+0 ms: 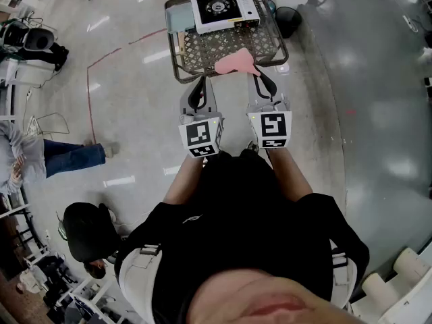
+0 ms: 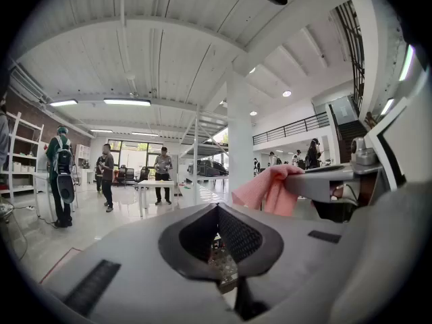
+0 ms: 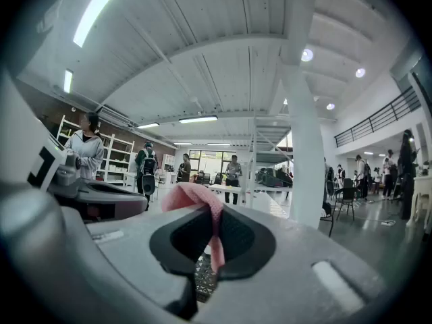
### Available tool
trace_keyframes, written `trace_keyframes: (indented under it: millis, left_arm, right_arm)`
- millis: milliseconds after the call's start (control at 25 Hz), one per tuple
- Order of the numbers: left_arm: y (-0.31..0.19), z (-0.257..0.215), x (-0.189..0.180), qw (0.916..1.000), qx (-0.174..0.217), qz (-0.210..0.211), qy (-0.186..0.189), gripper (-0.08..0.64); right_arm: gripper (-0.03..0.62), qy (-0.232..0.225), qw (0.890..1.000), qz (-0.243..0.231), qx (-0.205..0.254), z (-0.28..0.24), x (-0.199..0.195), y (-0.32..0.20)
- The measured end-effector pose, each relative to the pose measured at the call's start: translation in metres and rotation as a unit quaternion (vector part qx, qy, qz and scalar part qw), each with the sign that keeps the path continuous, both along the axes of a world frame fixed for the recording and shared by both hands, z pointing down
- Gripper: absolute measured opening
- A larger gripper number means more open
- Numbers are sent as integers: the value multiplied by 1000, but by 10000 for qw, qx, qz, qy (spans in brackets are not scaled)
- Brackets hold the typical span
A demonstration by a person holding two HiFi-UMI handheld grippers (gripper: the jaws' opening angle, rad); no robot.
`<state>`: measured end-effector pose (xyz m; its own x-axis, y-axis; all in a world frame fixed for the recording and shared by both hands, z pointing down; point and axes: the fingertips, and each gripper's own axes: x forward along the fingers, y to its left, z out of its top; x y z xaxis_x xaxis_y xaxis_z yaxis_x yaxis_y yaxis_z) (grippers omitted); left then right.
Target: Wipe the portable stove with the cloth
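The left gripper [image 1: 199, 90] has its jaws closed together with nothing between them. At its three o'clock, the right gripper [image 1: 260, 79] pinches the pink cloth [image 1: 235, 63] over the near rim of the wire cart [image 1: 177, 59]. The portable stove [image 1: 225, 9] lies on the cart at twelve o'clock, apart from the cloth, so I judge wiping has not begun: the cloth must next go forward onto the stove top.

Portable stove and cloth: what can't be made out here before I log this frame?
- Portable stove: seen in the head view only, too small to show dirt or its controls; neither gripper view shows it.
- Cloth: the right gripper has its jaws shut on it, and they hide its lower part in the right gripper view.
- Wire basket: in the head view the stove hides the floor beneath it.
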<state>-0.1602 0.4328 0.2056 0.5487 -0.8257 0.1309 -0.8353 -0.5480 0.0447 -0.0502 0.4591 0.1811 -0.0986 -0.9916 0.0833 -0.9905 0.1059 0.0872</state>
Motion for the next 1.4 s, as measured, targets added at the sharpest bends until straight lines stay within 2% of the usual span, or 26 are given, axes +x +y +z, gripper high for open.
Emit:
trace_keyframes:
  millis: [200,440,560,720,1080,1400]
  left_arm:
    - [5,1,29,10000,8,85,-28,-2]
    - [16,18,62,9998,-136,76,-136,-2]
    - [22,21,73,9998,-78,18,-195,-1]
    - [26,31,74,9993,-97,-128,-330,-1]
    - [15,52,71,9984,-417,-217,-308,0]
    - [-38,73,79,9977,-617,-205,-216,-1]
  right_arm:
    - [11,9,10000,-45,-49,3,27,5]
    - [12,-13,9996,-235,-139,22,54,16]
    - [12,-53,9990,-399,-179,30,64,20]
    - [12,-93,9983,-507,-269,45,71,25]
    - [12,-72,9972,-580,-472,59,73,14]
    - [14,5,9956,-521,-782,84,87,-33]
